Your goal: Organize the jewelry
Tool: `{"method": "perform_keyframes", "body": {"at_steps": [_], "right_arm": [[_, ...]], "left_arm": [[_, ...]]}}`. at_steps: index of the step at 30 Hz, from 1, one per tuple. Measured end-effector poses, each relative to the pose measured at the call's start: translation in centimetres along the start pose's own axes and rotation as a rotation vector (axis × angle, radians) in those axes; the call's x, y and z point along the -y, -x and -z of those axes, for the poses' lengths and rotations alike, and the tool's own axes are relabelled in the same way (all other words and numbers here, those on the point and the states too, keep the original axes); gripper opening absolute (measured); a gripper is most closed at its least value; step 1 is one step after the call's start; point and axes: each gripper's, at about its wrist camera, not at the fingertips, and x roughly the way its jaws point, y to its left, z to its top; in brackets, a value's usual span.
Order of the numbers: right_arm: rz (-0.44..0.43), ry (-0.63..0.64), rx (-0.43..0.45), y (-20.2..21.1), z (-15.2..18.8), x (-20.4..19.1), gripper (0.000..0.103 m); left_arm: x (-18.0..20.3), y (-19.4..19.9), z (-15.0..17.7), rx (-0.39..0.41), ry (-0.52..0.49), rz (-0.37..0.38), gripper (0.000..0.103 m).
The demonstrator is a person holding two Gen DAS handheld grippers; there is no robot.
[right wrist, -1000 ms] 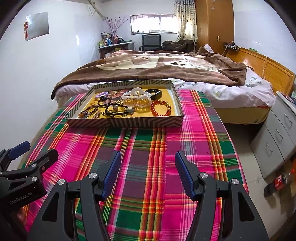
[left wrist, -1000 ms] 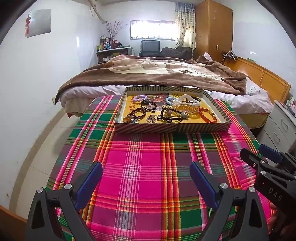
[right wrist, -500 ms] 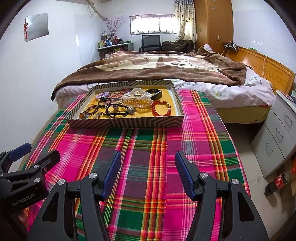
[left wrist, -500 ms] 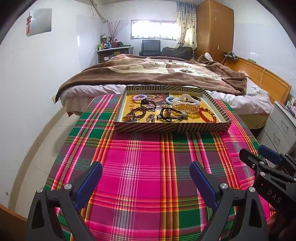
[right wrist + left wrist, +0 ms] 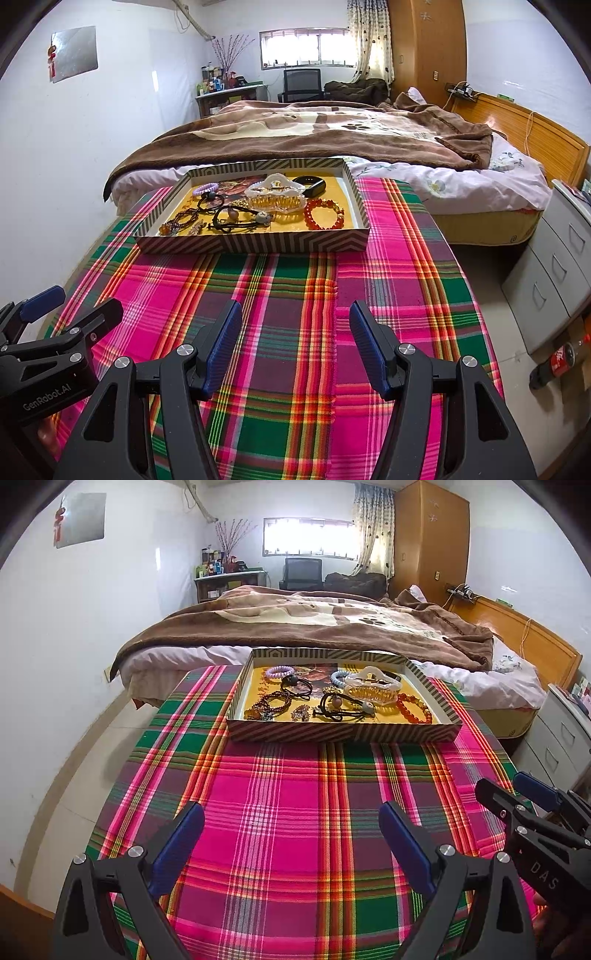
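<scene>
A striped shallow tray (image 5: 343, 733) (image 5: 255, 243) stands at the far end of the plaid table. It holds a red bead bracelet (image 5: 413, 708) (image 5: 324, 213), a clear hair claw (image 5: 371, 690) (image 5: 276, 195), black hair ties (image 5: 341, 707) (image 5: 236, 218), a purple coil tie (image 5: 280, 672) (image 5: 205, 189) and dark bead bracelets (image 5: 271, 704). My left gripper (image 5: 291, 830) is open and empty over the near cloth. My right gripper (image 5: 295, 336) is open and empty, also well short of the tray. Each gripper shows in the other's view, the right gripper (image 5: 517, 797) and the left gripper (image 5: 70, 308).
The plaid tablecloth (image 5: 295, 794) covers the table. A bed with a brown blanket (image 5: 314, 627) lies right behind the tray. Grey drawers (image 5: 554, 266) and a cola bottle (image 5: 557, 363) on the floor are to the right. A white wall runs along the left.
Both grippers have drifted back very slightly from the tray. Nothing was picked up or let go; both stay open.
</scene>
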Motion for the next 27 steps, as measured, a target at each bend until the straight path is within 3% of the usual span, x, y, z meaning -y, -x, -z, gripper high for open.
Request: {"method": "perform_keyframes", "body": {"at_steps": [27], "right_arm": [[-0.001, -0.002, -0.004, -0.13, 0.18, -0.33, 0.061]], "left_arm": [[0.17, -0.05, 0.09, -0.007, 0.002, -0.007, 0.096]]}}
